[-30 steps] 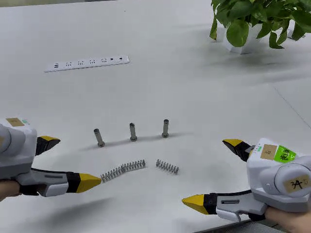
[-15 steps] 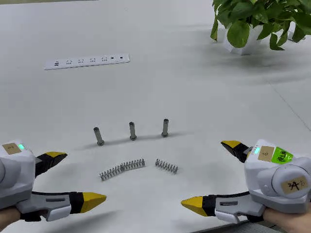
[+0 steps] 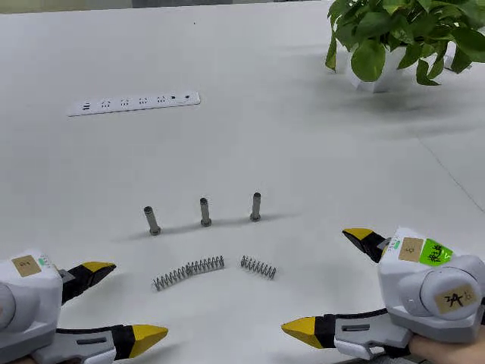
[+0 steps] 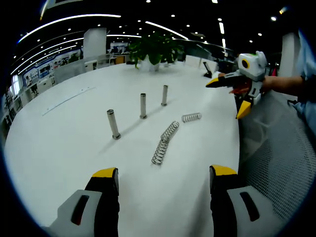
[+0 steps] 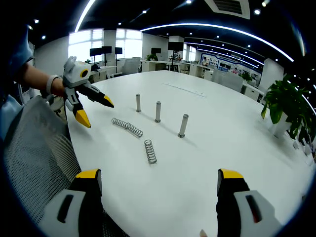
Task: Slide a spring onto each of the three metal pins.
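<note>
Nearest, the left tongs [image 3: 140,299] and right tongs [image 3: 314,280] hover low over the near edge, both spread wide and holding nothing. Just beyond and between them, a long spring [image 3: 189,272] lies on the left and a short spring [image 3: 258,266] on the right, apart from each other, flat on the worktop [image 3: 303,144]. The long one kinks midway and may be two lying end to end; I cannot tell. Thin wire coils like these are likely light, squashy and apt to roll or flick away, so a gentle pinch across mid-coil seems best. Farther on, three pins [image 3: 204,212] stand upright in a row, probably easy to topple. The worktop is smooth and white, likely slick. Far left lies a power strip [image 3: 134,103], far right a potted plant [image 3: 394,30]. Around is an open office with ceiling light strips.
</note>
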Action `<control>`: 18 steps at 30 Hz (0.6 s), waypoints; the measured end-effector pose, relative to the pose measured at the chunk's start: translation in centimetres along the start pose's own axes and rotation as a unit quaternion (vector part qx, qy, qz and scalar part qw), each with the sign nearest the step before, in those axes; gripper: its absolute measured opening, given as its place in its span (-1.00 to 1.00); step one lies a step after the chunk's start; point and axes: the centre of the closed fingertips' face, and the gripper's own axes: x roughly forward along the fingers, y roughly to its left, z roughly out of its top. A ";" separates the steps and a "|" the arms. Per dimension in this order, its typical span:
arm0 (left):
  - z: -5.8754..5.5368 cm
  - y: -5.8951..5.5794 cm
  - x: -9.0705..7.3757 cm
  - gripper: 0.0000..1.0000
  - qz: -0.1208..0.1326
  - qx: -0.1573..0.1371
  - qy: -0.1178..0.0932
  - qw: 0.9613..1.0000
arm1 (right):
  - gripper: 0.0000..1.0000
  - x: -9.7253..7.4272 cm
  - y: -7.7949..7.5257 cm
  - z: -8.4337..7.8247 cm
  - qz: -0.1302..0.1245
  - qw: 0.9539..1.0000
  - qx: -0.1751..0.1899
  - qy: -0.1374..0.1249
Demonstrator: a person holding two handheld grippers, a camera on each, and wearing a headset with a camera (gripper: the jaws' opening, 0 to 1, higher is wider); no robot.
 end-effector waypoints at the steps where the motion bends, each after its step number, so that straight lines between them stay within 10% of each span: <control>1: 0.1 -0.1 0.1 0.49 0.000 0.005 0.000 1.000 | 0.97 0.0 0.0 0.0 0.000 1.000 0.000 0.000; 18: 0.6 0.2 2.1 -0.25 0.002 0.034 0.008 0.999 | 0.95 0.0 0.1 -0.1 0.004 1.000 0.000 0.003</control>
